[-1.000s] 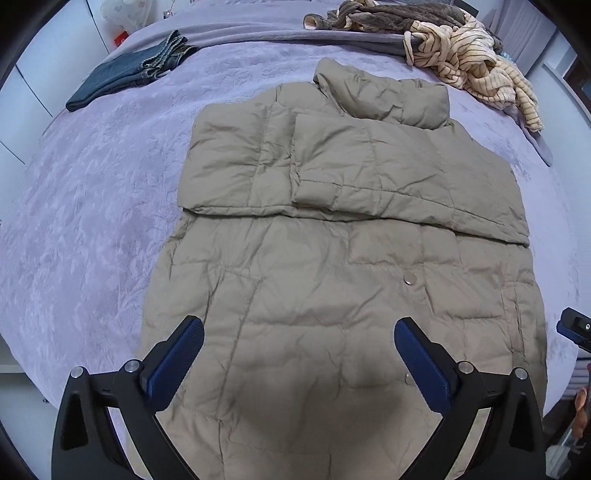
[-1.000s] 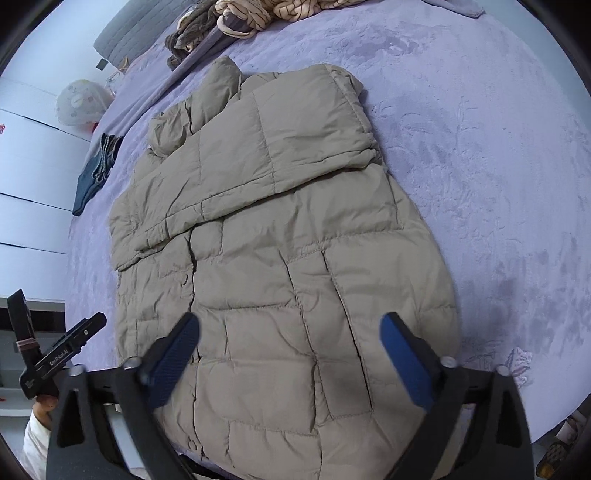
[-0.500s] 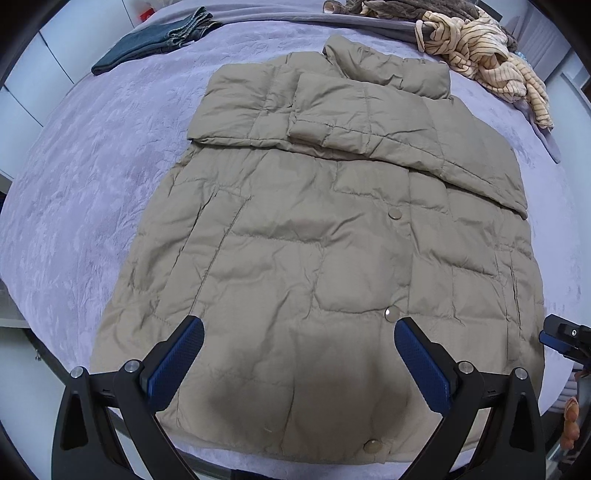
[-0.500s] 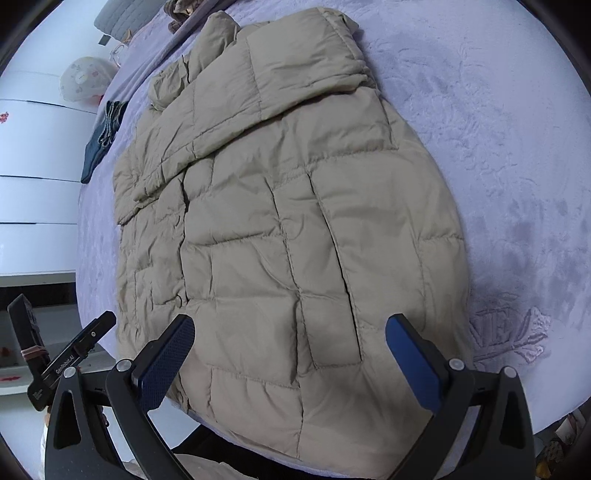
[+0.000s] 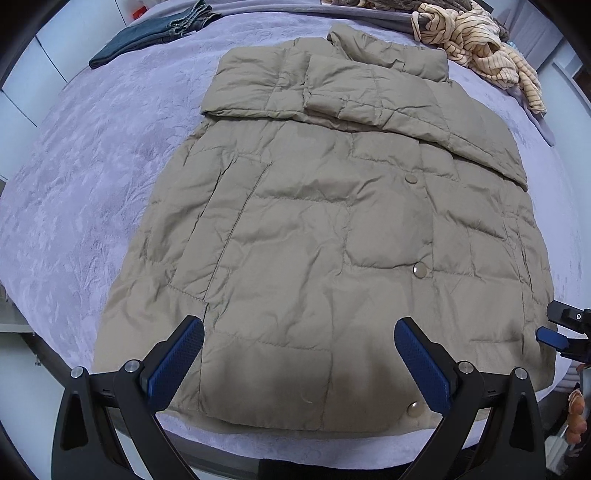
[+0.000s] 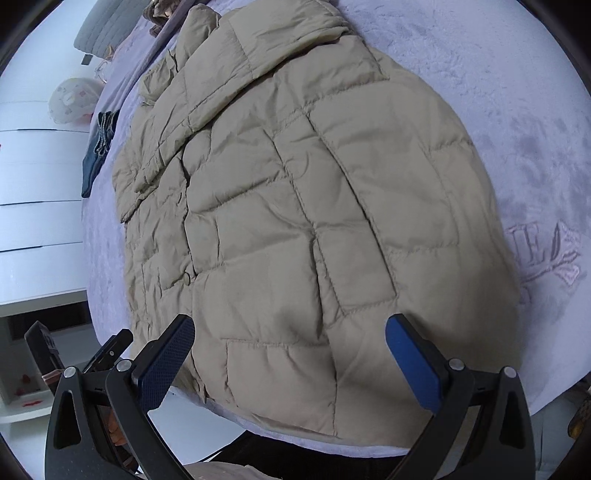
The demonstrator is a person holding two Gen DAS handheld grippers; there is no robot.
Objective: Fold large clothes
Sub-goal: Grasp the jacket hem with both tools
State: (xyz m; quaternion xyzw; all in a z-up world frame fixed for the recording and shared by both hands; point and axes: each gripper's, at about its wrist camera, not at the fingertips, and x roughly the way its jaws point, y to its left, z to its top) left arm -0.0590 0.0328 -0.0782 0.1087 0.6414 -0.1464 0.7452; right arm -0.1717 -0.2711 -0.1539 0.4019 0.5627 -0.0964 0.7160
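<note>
The left gripper [image 5: 299,365] is hanging with its jaws spread wide and nothing between them, just above the bottom hem of the puffer coat [image 5: 332,240]. The right gripper [image 6: 290,363] is standing the same way, released and empty, over the hem corner on its own side. In the left wrist view, the right gripper is also showing at 3 o'clock, beside the edge of the coat.

The coat is lying flat, front side up, on the bed [image 5: 92,166], with its hem at 6 o'clock near the bed edge and its collar [image 5: 391,51] at 12 o'clock. Both sleeves [image 5: 369,107] are already lying folded across the chest, one over the other. The snap buttons [image 5: 420,270] are running down the front toward 5 o'clock.

I am judging that the sleeve step is finished and the lengthwise fold is now in hand. The next move is asking each gripper to go down on its hem corner, to close on the thick padded cloth, and then to carry the hem together toward 12 o'clock, onto the sleeves.

Farther away, folded jeans [image 5: 147,33] are lying at 11 o'clock, and a striped garment [image 5: 480,48] is lying in a heap at 1 o'clock, well apart from the coat.
</note>
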